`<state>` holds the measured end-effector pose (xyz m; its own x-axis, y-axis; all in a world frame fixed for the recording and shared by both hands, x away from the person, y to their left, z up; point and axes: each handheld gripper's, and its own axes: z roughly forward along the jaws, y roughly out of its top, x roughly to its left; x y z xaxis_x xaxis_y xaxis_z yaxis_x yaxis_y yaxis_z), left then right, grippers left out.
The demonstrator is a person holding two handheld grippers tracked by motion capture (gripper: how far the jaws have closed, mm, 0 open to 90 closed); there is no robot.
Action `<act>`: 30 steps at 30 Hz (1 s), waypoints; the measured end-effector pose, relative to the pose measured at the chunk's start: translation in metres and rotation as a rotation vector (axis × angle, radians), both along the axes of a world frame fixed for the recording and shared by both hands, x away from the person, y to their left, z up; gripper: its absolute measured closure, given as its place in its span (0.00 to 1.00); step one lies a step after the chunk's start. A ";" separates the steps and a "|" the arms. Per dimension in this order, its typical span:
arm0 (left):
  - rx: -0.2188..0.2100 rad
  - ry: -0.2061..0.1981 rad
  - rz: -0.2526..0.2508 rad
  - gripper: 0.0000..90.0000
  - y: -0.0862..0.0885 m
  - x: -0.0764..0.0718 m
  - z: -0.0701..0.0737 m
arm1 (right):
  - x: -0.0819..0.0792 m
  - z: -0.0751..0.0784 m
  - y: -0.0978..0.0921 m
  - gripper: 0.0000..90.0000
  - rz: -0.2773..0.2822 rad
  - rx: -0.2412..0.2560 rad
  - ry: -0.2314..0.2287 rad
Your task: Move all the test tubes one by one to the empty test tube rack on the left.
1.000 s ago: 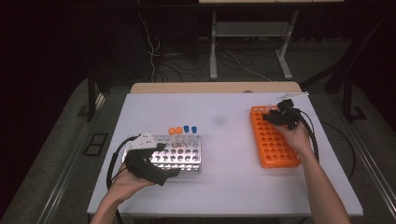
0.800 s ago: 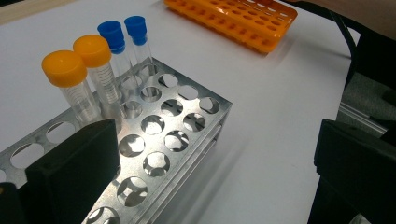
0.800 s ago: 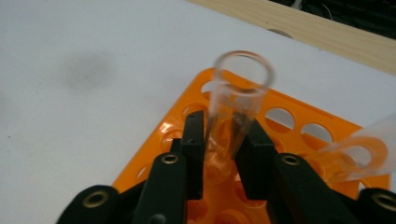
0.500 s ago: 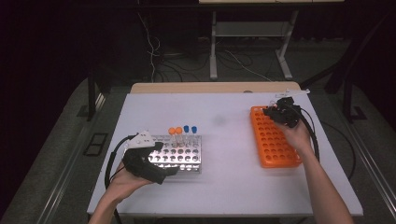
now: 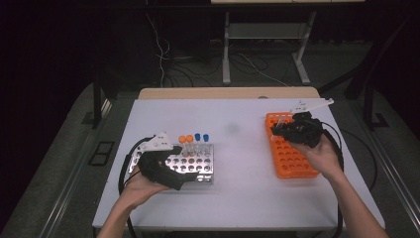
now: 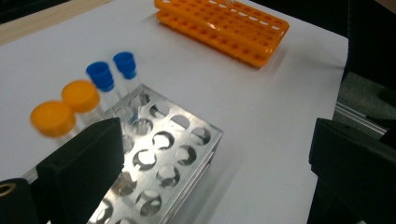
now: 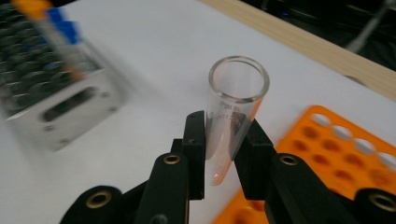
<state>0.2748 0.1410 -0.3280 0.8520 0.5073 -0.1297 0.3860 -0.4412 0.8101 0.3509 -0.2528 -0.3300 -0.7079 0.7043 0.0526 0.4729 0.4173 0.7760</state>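
Observation:
A silver metal rack (image 5: 195, 161) (image 6: 163, 154) stands at the table's front left. Two orange-capped tubes (image 5: 185, 139) (image 6: 65, 105) and two blue-capped tubes (image 5: 201, 137) (image 6: 112, 70) stand in its far row. My left gripper (image 5: 190, 174) (image 6: 215, 177) is open, its jaws wide apart over the rack's near part. An orange rack (image 5: 292, 153) (image 7: 345, 154) lies at the right. My right gripper (image 5: 275, 130) (image 7: 226, 135) is shut on a clear, uncapped tube (image 7: 236, 93) held upright above the orange rack's far left corner.
The white table (image 5: 237, 148) has a wooden strip (image 5: 228, 92) along its far edge. Open tabletop lies between the two racks. Cables trail from both grippers. Behind the table are a dark floor, cables and metal legs (image 5: 226, 49).
My right gripper has shifted slightly left with the clear tube still in it. The left gripper has stayed over the metal rack.

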 end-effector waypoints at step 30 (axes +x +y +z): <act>0.017 -0.001 -0.195 0.25 -0.050 0.008 0.028 | -0.075 0.007 0.114 0.83 0.439 -0.095 0.077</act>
